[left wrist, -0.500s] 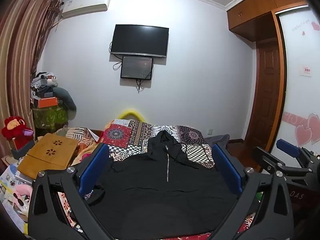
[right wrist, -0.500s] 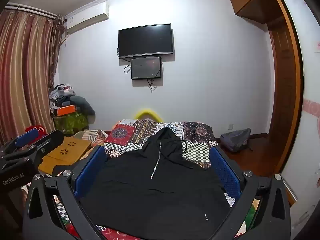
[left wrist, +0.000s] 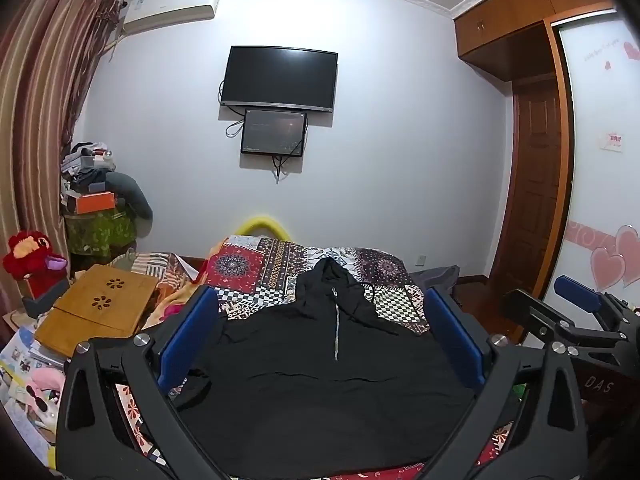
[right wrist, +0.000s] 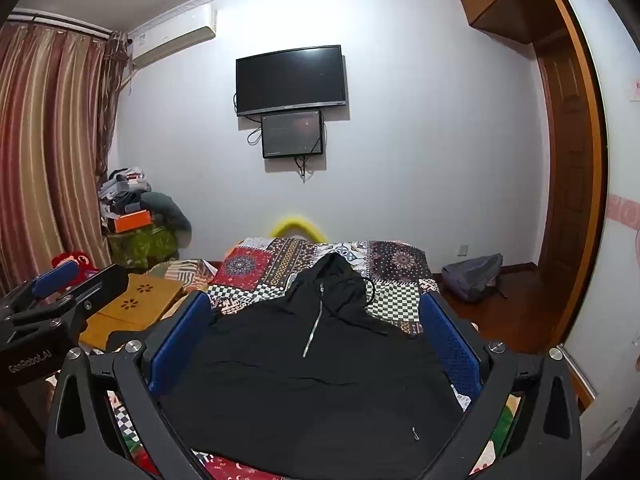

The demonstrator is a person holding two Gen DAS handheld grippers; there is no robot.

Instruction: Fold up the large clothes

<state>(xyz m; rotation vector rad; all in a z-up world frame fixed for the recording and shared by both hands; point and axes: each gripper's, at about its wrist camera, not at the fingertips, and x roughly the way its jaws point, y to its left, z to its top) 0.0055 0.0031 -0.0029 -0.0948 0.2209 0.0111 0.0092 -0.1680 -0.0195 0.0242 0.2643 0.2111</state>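
Tongs, left [left wrist: 320,344] and right [right wrist: 316,340], black-framed with blue pads, both hanging spread and empty above the black zip-front hooded sweatshirt [left wrist: 320,380], which is lying flat, hood away, on the patchwork-quilted bed [left wrist: 248,268], seemingly laid out for folding.

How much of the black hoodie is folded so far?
None yet. Done: the black hoodie lies spread flat on the patchwork bedspread, zipper up, hood pointing to the far wall. In hand: nothing; the left hand-held gripper and right hand-held gripper both hang open above it, pinching no cloth. Left: all the folding, sleeves and body alike.
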